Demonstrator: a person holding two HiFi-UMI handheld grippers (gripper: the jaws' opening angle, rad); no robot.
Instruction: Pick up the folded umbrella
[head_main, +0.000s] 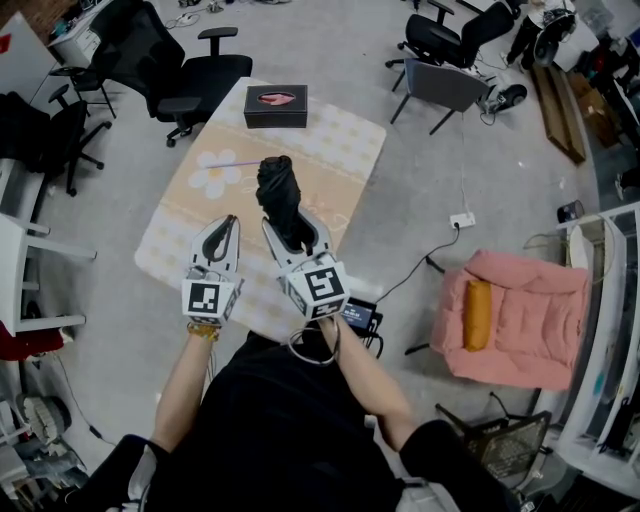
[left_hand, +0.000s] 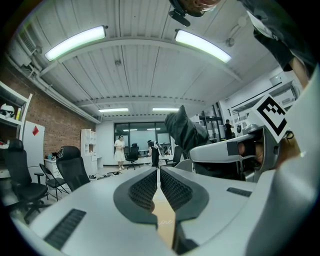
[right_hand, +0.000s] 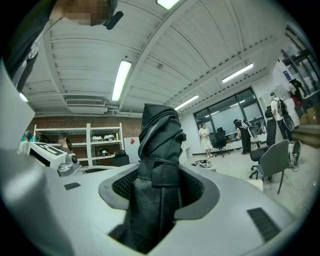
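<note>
Clamping the folded umbrella (head_main: 277, 195) between its pads, the right claw (head_main: 293, 228) holds the black bundle over the near half of the tabletop (head_main: 330, 150), and the umbrella's free end pokes out past the jaw tips toward the far edge; whether that end touches the cloth cannot be told. In the right gripper view the umbrella (right_hand: 157, 150) fills the gap of the claw (right_hand: 159, 187), its strap wrapped round the middle. Just beside it, the left claw (head_main: 228, 222) hovers with its jaws together and nothing between them, which the left gripper view (left_hand: 159, 175) confirms. A daisy-print cloth covers the tabletop, with a thin pink stick (head_main: 232, 162) beyond the claws and a black tissue box (head_main: 276, 105) at the far end, well apart from the umbrella. Around the table stand a black office chair (head_main: 200, 75), a grey chair (head_main: 445, 85), a pink armchair (head_main: 520, 320) with an orange cushion (head_main: 478, 313), and a white power strip (head_main: 462, 220) on the floor. Each claw's cube bears black-and-white square markers; a white cabinet shows a red diamond (left_hand: 35, 131).
</note>
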